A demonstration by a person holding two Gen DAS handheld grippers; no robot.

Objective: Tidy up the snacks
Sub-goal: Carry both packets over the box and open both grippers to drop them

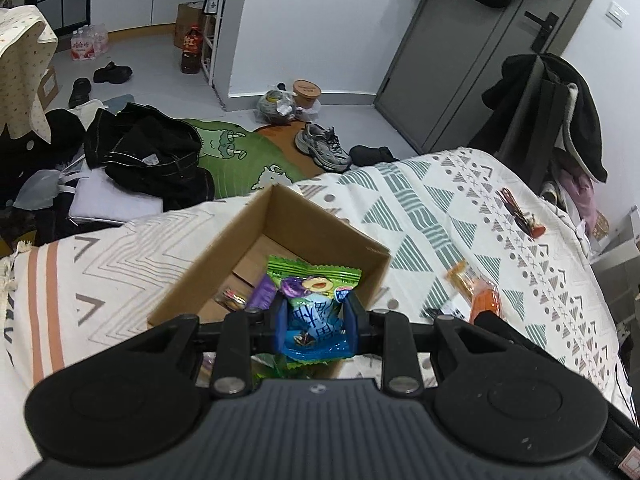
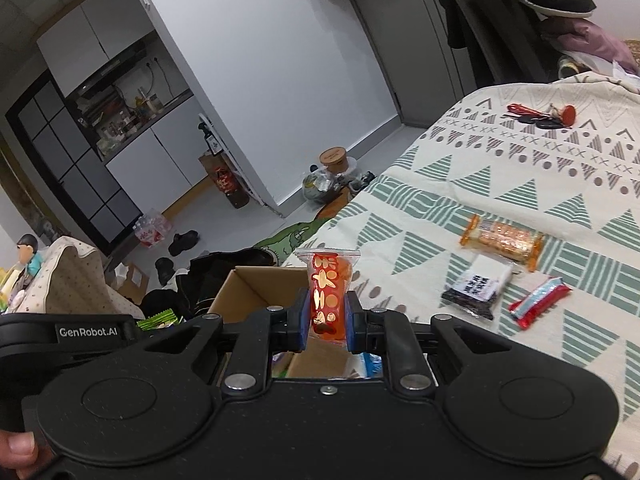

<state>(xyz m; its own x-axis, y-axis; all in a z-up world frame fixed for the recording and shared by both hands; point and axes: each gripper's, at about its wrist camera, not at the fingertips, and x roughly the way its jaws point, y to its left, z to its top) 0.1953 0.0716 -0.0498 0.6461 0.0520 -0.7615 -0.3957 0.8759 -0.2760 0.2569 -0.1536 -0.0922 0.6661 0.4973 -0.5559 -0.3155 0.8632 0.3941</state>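
Only "GenRobot.AI" reads clearly, beside the right tongs (image 2: 327, 322).

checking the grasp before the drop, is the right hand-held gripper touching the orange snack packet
Touching. The right wrist view shows the right hand-held gripper with both blue pads pressed against the orange snack packet.

The left tool (image 1: 316, 320) is matte black, with a ribbed dark grey housing at its base and two round, dimpled black discs at either side. Black link arms run forward from silver screws to blue finger pads (image 1: 280, 322). A small silver screw sits at the middle of the housing's front edge. The right tool (image 2: 327, 320) is built the same way, with blue pads (image 2: 301, 330) and silver screws. White lettering, "GenRobot.AI", marks a black bar at its left. A thumb (image 2: 16, 450) shows at the lower left corner.
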